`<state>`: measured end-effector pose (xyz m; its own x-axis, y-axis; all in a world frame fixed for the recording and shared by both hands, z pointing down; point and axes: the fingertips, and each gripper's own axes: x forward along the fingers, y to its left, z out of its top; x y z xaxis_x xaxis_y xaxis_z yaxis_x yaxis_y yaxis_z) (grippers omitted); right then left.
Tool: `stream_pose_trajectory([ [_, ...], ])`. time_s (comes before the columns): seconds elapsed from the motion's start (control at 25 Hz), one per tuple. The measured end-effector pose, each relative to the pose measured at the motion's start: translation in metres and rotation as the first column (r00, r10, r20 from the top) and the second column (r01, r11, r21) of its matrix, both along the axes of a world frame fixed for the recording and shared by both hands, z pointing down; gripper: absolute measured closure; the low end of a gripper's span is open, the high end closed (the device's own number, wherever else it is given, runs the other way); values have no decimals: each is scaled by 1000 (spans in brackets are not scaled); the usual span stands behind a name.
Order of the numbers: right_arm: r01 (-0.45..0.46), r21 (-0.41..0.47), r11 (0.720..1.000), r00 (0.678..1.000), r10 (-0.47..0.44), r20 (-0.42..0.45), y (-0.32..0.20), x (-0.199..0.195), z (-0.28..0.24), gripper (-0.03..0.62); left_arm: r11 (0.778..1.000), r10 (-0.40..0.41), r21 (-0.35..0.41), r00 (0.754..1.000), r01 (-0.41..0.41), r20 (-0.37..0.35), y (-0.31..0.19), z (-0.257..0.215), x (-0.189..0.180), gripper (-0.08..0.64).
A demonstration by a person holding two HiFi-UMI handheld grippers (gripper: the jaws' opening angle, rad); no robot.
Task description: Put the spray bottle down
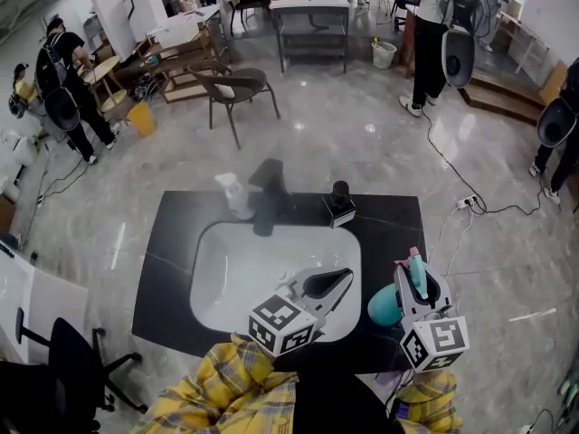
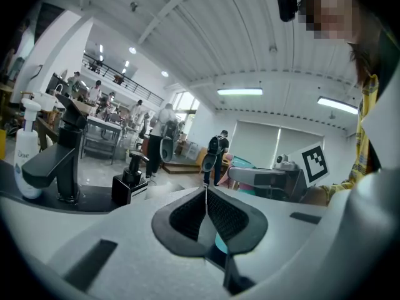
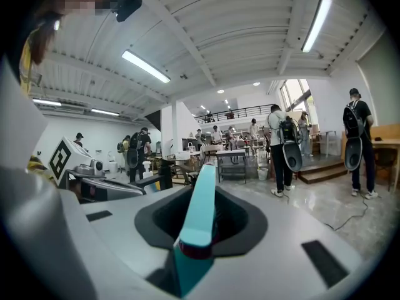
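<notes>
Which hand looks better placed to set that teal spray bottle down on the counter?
Right. The right gripper grips the spray bottle above the black counter, beside the sink. The left gripper hovers over that sink, jaws together and empty.

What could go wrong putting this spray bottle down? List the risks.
1. The spray bottle in the right gripper hangs over the narrow countertop strip between sink and edge; it might tip into the basin or off the side.
2. It seems gripped near its head, body off to one side, so it may land tilted.
3. The shut left gripper is close and could bump it.
</notes>
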<state>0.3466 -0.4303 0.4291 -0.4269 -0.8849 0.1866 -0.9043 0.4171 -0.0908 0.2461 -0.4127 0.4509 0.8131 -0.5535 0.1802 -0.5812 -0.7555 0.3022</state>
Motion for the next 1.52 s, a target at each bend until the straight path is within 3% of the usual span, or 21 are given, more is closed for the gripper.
stream_pose_trajectory([
  [0.36, -10, 48, 999, 996, 14, -85, -34, 15, 9, 499, 1000, -20, 13, 1000, 20, 4, -22, 8, 6, 552],
  [0.68, -22, 145, 989, 991, 41, -128, -53, 21, 6, 499, 999, -34, 30, 999, 34, -3, -32, 7, 10, 552],
  [1.04, -19, 224, 974, 991, 47, -123, -66, 21, 10, 499, 997, -63, 42, 998, 63, 1, -38, 16, 8, 552],
  [1.52, 6, 205, 979, 993, 18, -116, -62, 20, 12, 497, 998, -63, 10, 997, 63, -42, -34, 15, 8, 552],
])
